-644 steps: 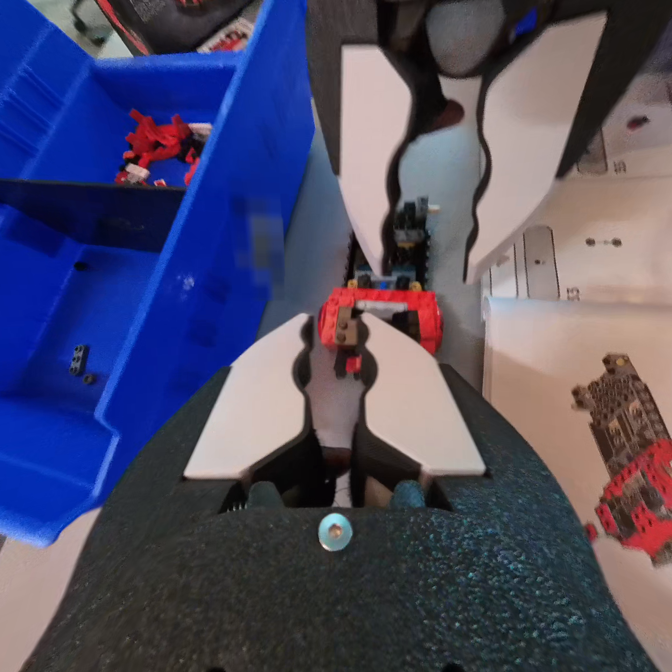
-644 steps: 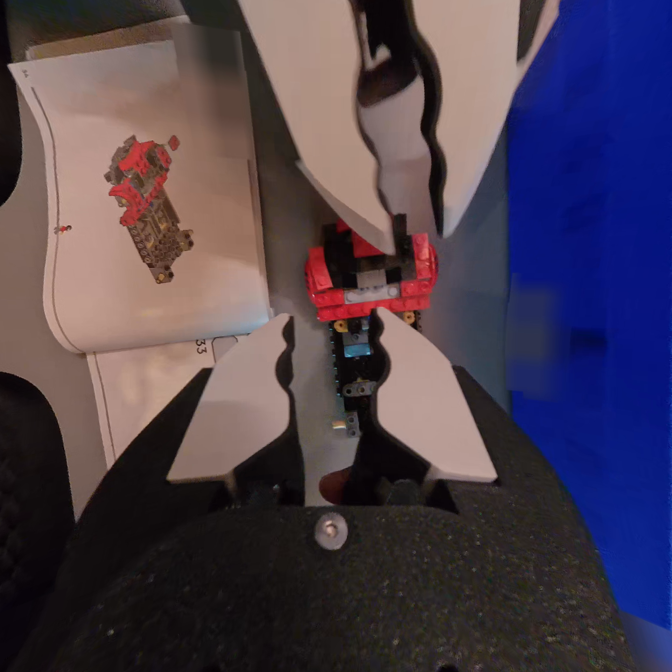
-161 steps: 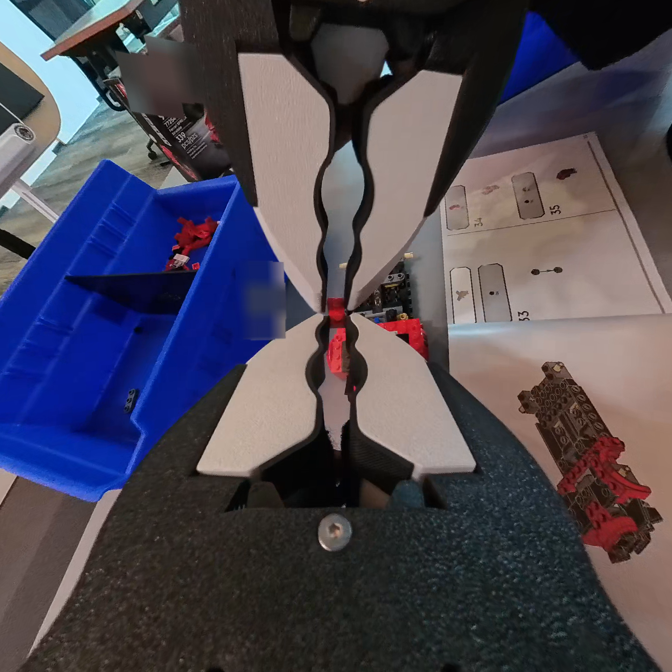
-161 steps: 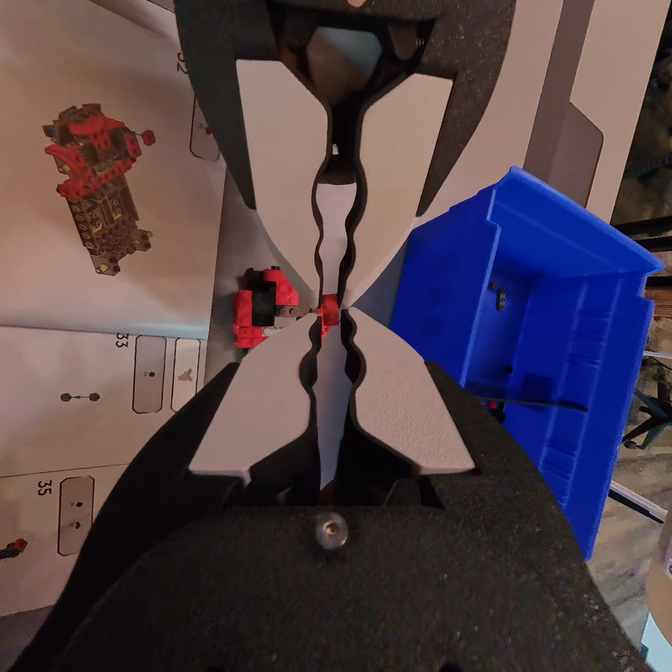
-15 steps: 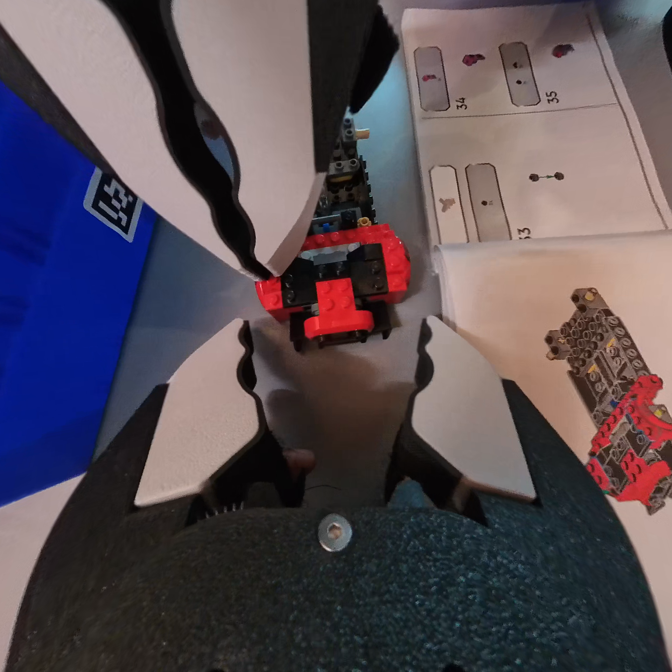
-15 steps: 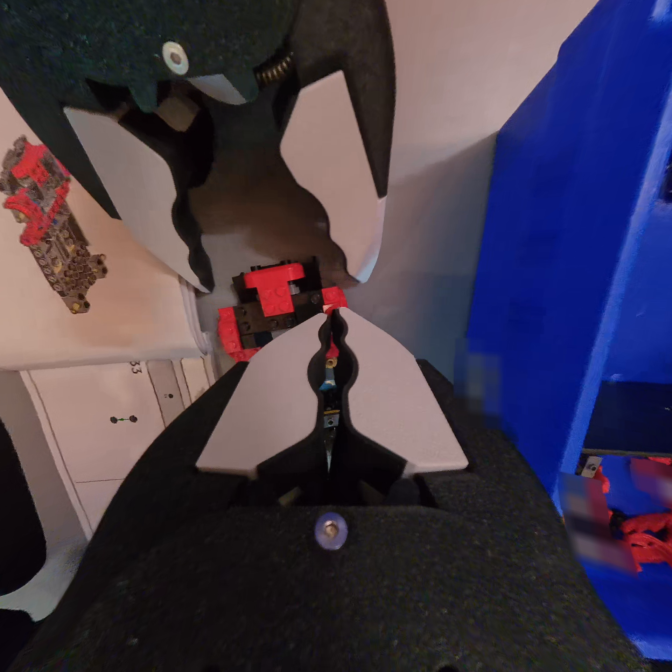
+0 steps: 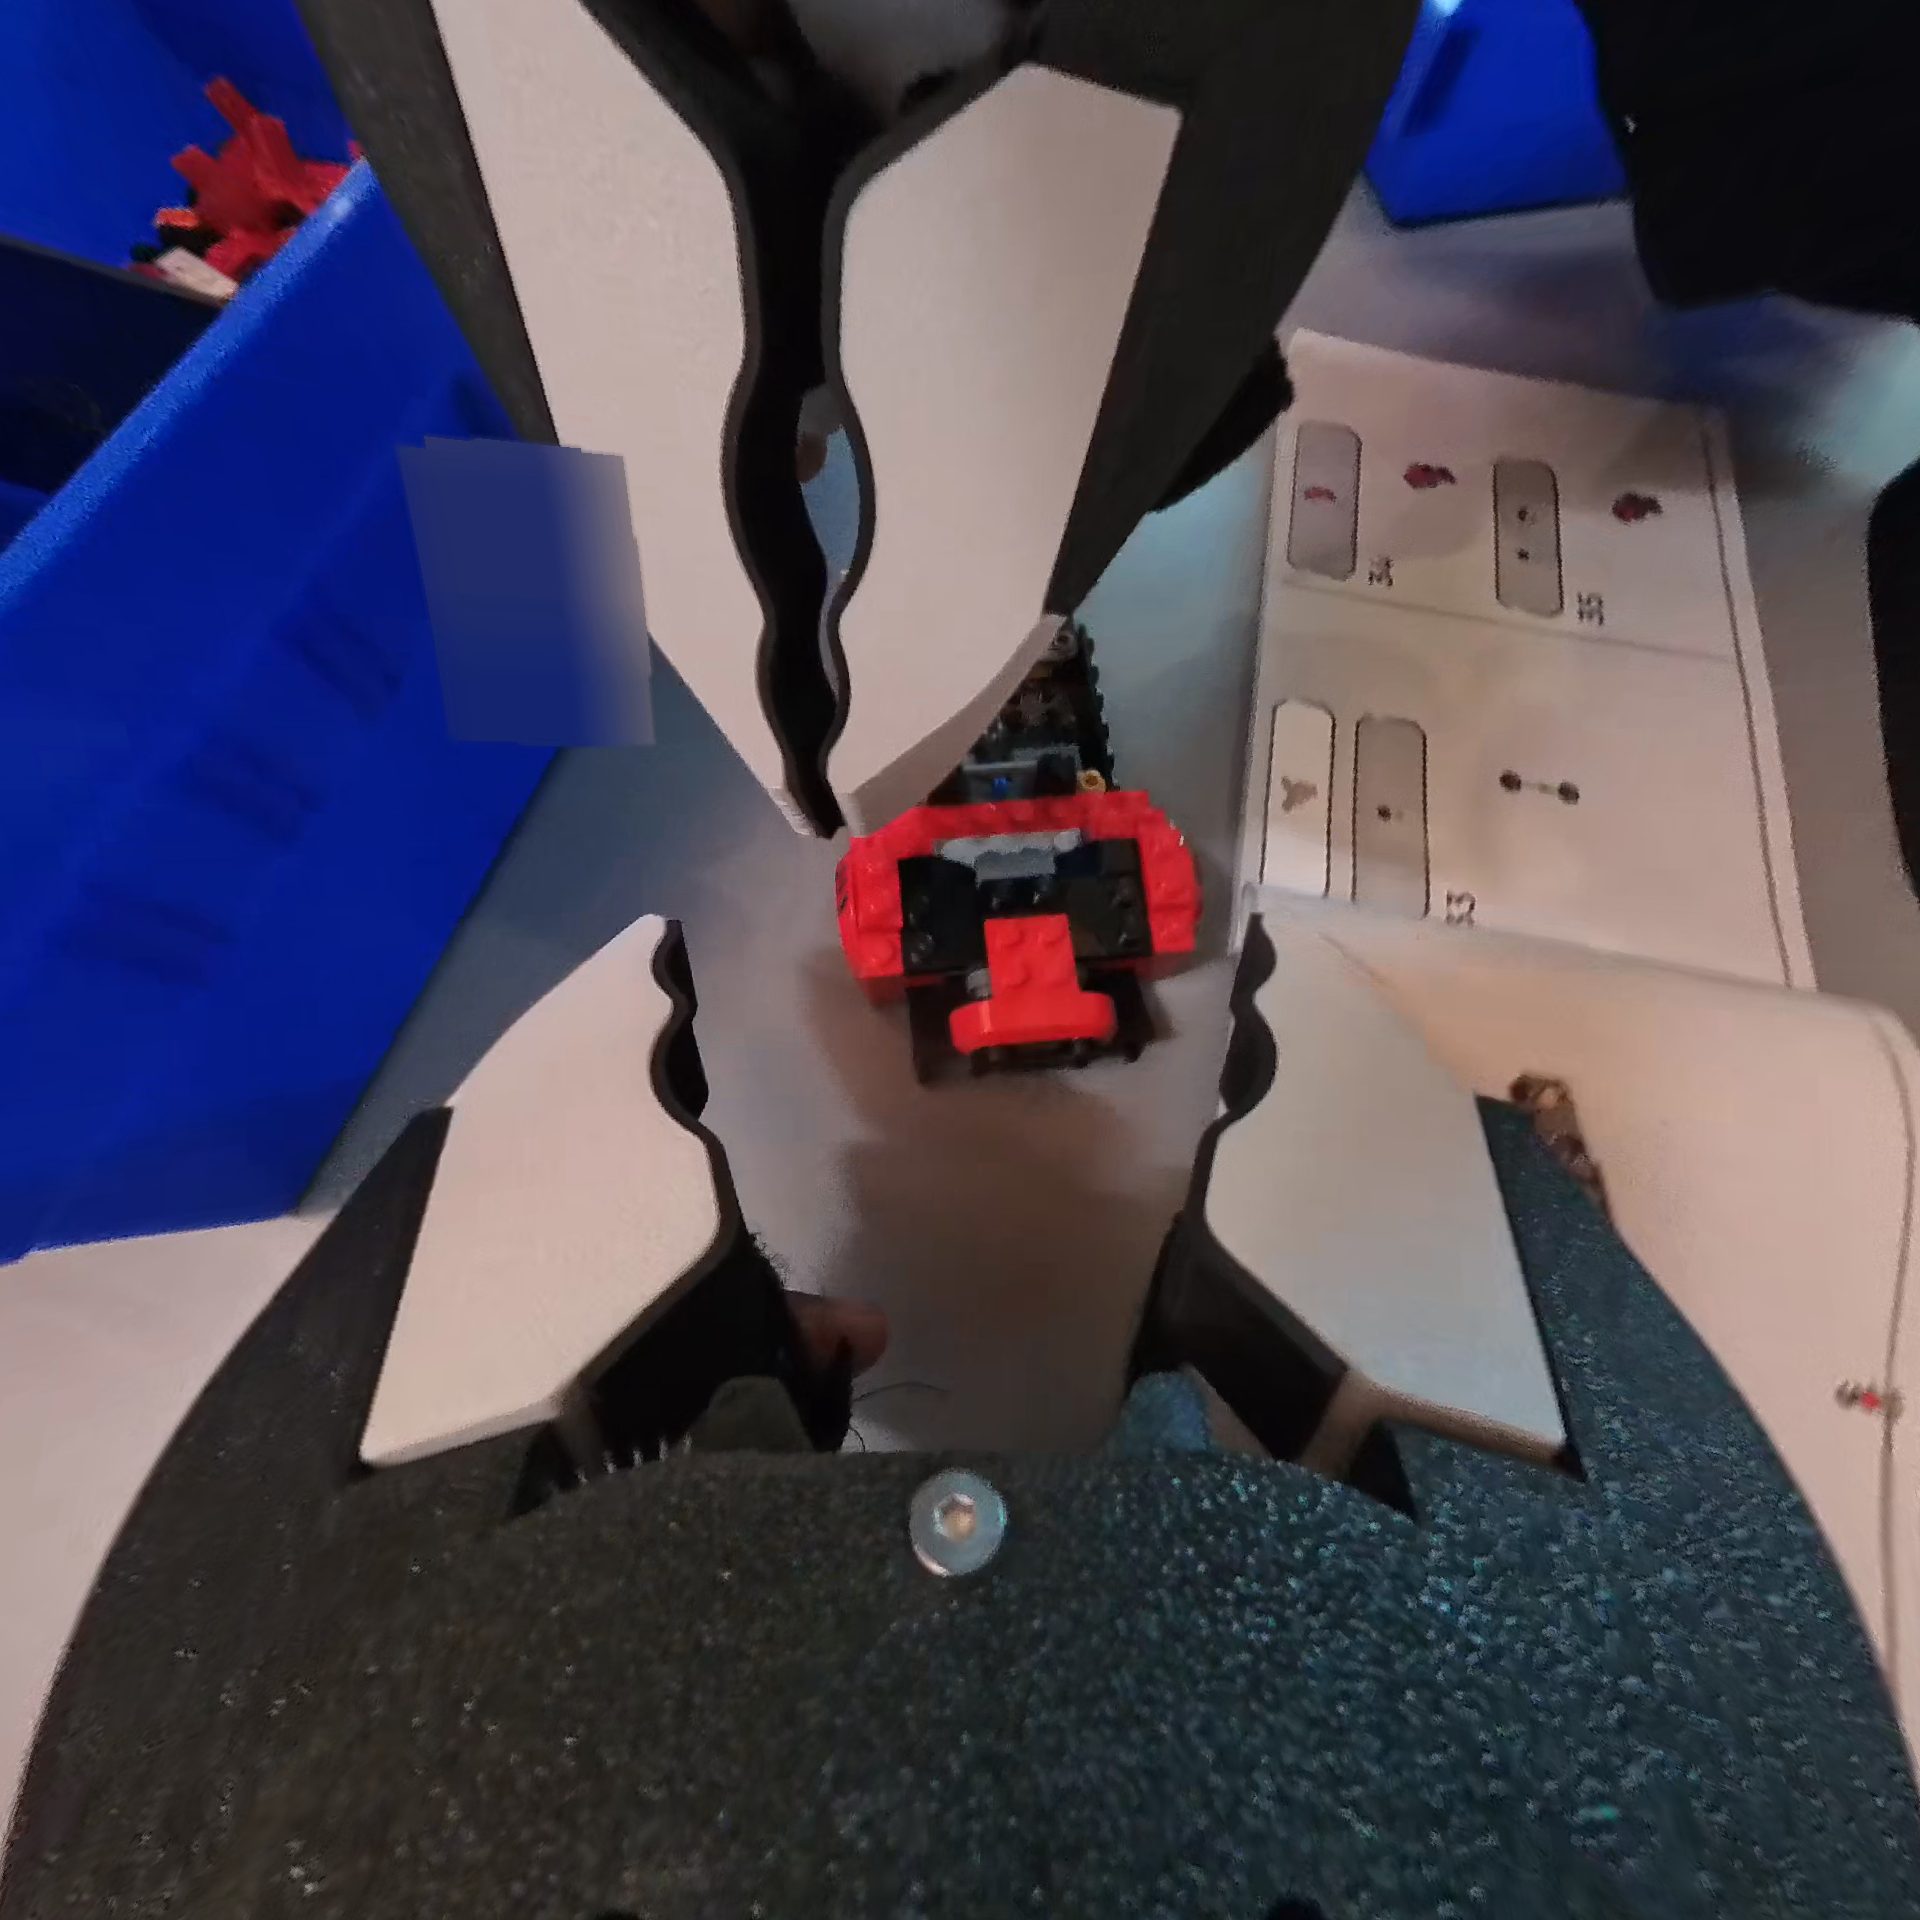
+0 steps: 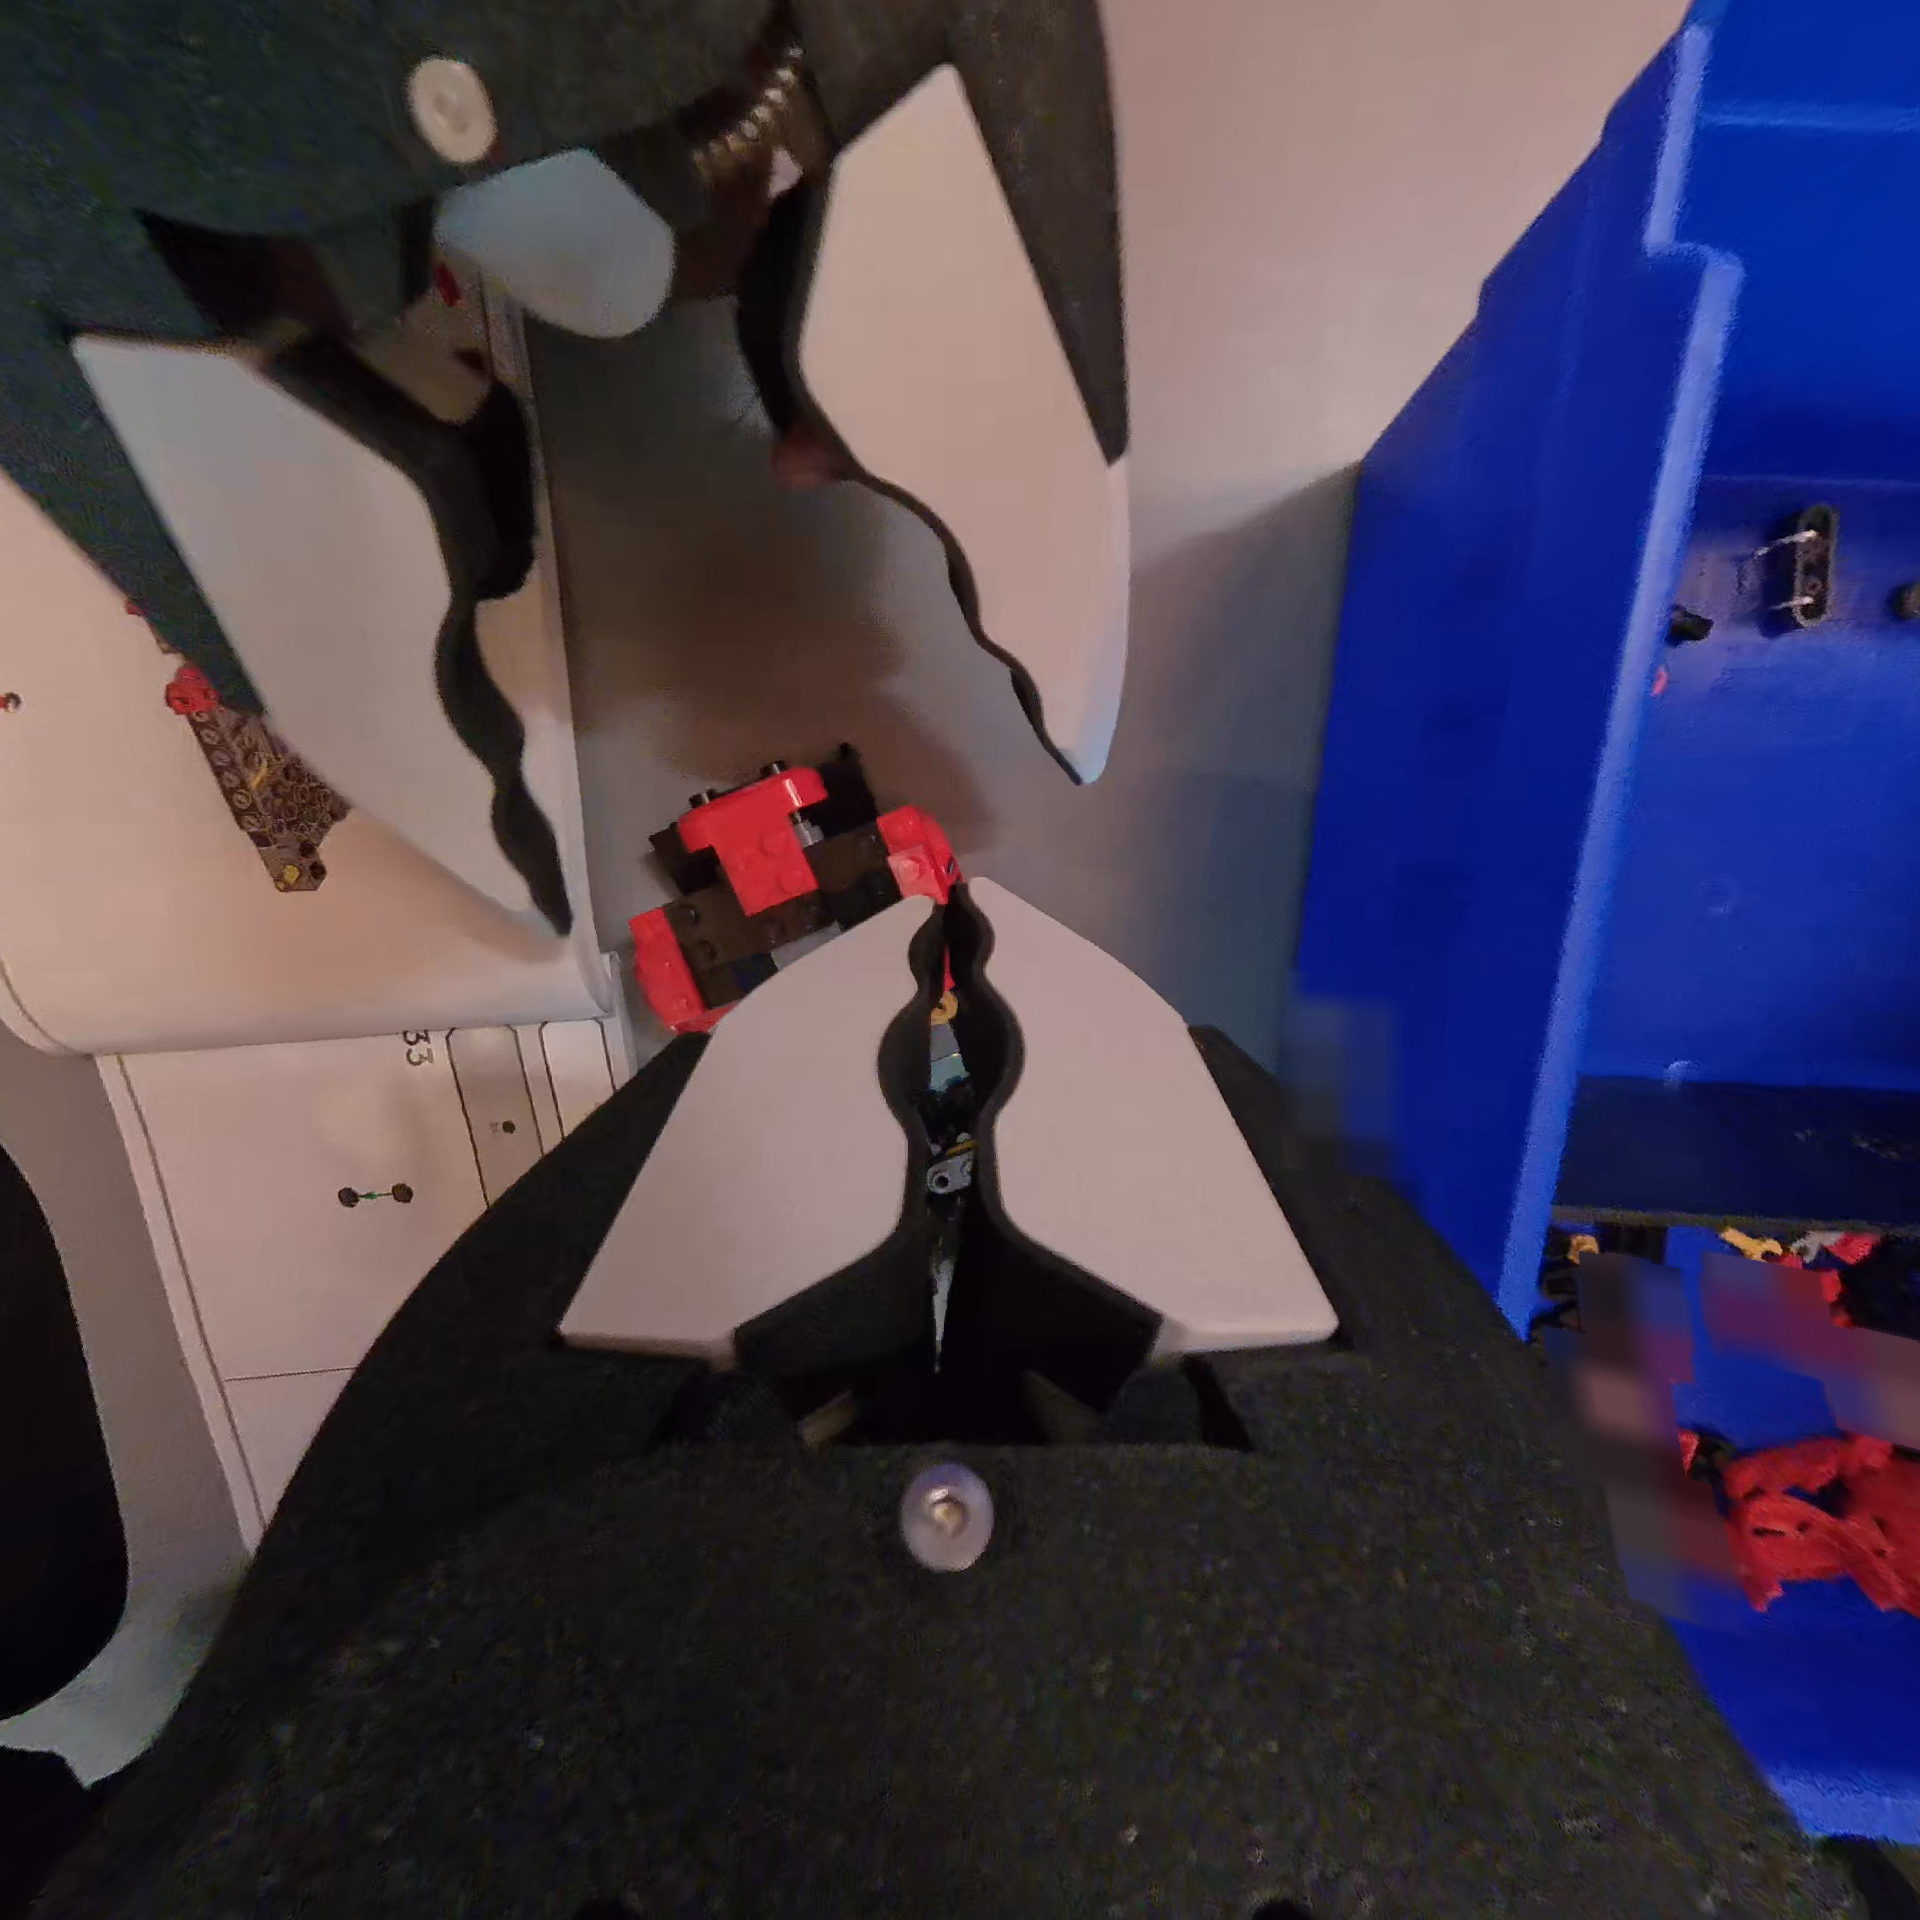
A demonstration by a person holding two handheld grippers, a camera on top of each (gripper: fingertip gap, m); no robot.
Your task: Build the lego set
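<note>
The red and black lego model point(image 7: 1018, 914) lies on the grey table between my left gripper's fingers and just beyond them. A red T-shaped piece point(image 7: 1029, 987) sits on top at its near end. My left gripper point(image 7: 953, 925) is open wide and empty. My right gripper point(image 7: 821, 821) reaches in from the far side with its jaws shut, tips touching the model's red back-left corner. In the right wrist view the model point(image 8: 779, 873) lies partly under my shut right gripper point(image 8: 951, 899), and the open left gripper point(image 8: 821, 852) hangs over it.
A blue parts bin point(image 7: 208, 727) stands left of the model, with loose red pieces point(image 7: 249, 197) in its far compartment. The open instruction booklet point(image 7: 1558, 727) lies to the right. The right wrist view shows the bin point(image 8: 1507, 831) on the right and the booklet point(image 8: 260, 1195) on the left. My two grippers' fingertips are within a few centimetres of each other.
About five seconds ago both grippers were shut together on a small red piece; now the left is open. In the last half second the left view has turned slightly; the right gripper stays shut at the model.
</note>
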